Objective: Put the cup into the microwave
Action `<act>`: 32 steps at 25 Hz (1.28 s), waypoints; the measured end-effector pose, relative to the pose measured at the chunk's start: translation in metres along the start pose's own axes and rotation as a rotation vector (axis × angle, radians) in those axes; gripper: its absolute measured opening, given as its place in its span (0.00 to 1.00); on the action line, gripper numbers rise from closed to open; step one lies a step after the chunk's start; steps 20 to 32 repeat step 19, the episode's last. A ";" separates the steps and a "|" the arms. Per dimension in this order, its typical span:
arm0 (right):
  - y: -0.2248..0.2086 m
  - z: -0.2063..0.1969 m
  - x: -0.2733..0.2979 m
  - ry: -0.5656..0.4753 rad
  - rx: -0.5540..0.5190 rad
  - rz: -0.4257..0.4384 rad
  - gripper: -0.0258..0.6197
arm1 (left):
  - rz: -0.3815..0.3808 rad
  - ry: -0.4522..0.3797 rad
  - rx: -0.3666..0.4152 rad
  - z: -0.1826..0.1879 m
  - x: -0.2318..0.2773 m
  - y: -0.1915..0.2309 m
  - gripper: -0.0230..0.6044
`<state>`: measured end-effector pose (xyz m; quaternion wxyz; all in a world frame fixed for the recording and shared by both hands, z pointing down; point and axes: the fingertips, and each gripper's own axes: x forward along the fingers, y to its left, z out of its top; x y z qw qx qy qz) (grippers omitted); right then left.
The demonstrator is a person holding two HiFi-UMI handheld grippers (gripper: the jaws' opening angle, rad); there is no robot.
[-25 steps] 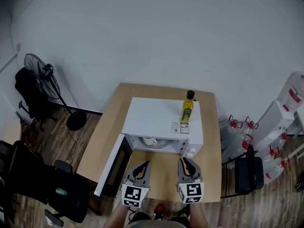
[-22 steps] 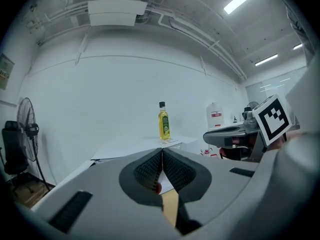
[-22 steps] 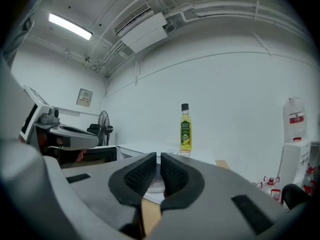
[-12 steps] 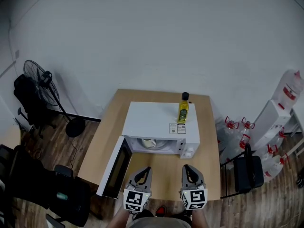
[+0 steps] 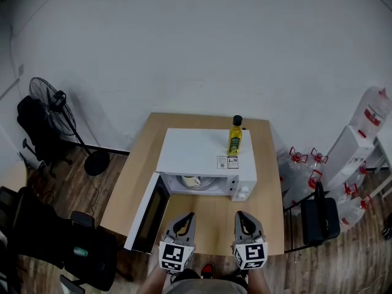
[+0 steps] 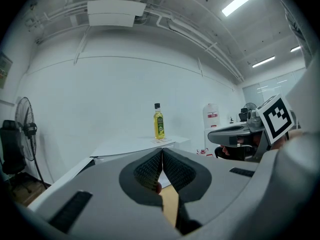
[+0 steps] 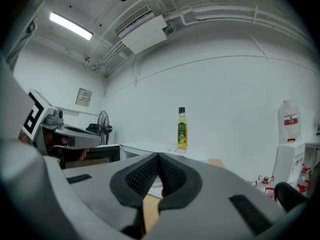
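Two empties: L gripper (image 5: 183, 218) & R gripper (image 5: 242, 217), jaws pressed together, at 6 o'clock from microwave (image 5: 199, 150). White cup (image 5: 192, 180) sits inside it (door (image 5: 147, 215) open, 8 o'clock).

1. Mostly tucked under the roof of the white box-shaped microwave (image 5: 196, 150): small pale cup (image 5: 192, 181), handle too small to make out.
2. Unreadable at this size: print on the yellow oil bottle with black cap (image 5: 234, 141) and on the paper stickers (image 5: 228, 162) near it.
3. Clipped by the right edge: large pale water bottle with red label (image 5: 375, 112).
4. Clipped by the left edge: black chair (image 5: 24, 225).
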<state>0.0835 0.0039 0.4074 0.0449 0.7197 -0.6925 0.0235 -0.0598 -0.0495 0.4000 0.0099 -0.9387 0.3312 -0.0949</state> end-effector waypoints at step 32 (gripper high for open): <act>0.004 -0.002 0.005 -0.002 -0.009 0.016 0.07 | 0.012 -0.001 -0.005 -0.002 0.001 0.003 0.07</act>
